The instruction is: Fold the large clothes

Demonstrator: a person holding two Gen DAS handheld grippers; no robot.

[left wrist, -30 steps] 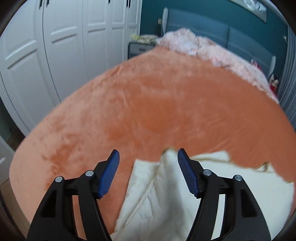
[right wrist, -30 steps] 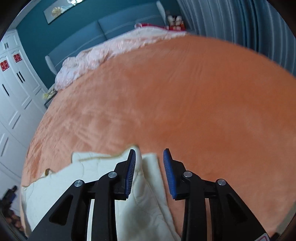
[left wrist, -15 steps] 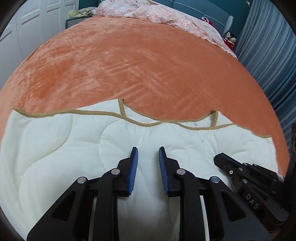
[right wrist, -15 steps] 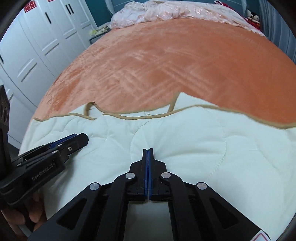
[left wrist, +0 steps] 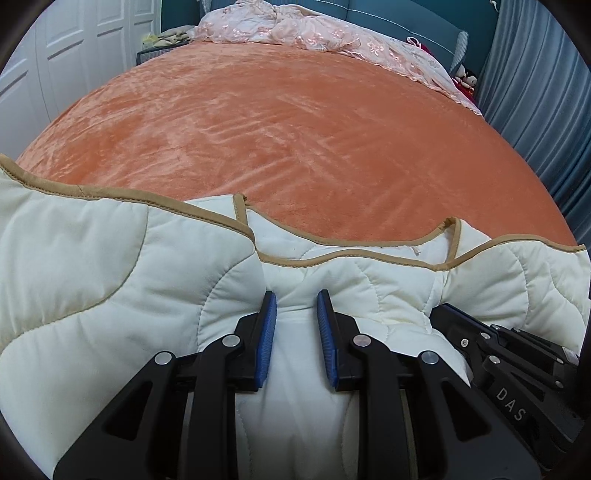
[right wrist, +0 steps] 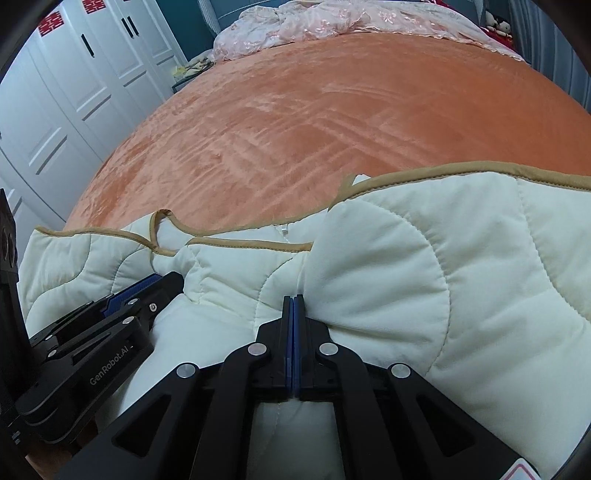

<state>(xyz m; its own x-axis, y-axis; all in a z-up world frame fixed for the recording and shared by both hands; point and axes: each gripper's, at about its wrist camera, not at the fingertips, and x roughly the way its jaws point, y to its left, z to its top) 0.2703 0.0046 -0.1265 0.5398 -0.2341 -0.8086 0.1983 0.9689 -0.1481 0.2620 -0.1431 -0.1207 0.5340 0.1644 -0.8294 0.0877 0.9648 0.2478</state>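
A cream quilted garment with tan piping (left wrist: 110,266) lies across the near edge of an orange bed; it also shows in the right wrist view (right wrist: 461,280). My left gripper (left wrist: 295,299) has its jaws narrowly apart with a thick bunch of the garment between the blue pads. My right gripper (right wrist: 293,301) has its jaws pressed together, and the cloth puckers at its tip. The right gripper (left wrist: 491,332) lies to the right in the left wrist view; the left gripper (right wrist: 147,288) lies to the left in the right wrist view. The garment bulges up on both outer sides.
The orange plush bedspread (left wrist: 295,129) stretches ahead. A pink floral quilt (left wrist: 314,29) is heaped at the headboard. White wardrobe doors (right wrist: 66,92) stand at the left, blue-grey curtains (left wrist: 535,92) at the right. Small dolls (left wrist: 466,77) sit by the headboard.
Both grippers went from open at the garment's side edges to its middle. In the last half second the cloth has bunched up around both, with folds rising on the outer sides.
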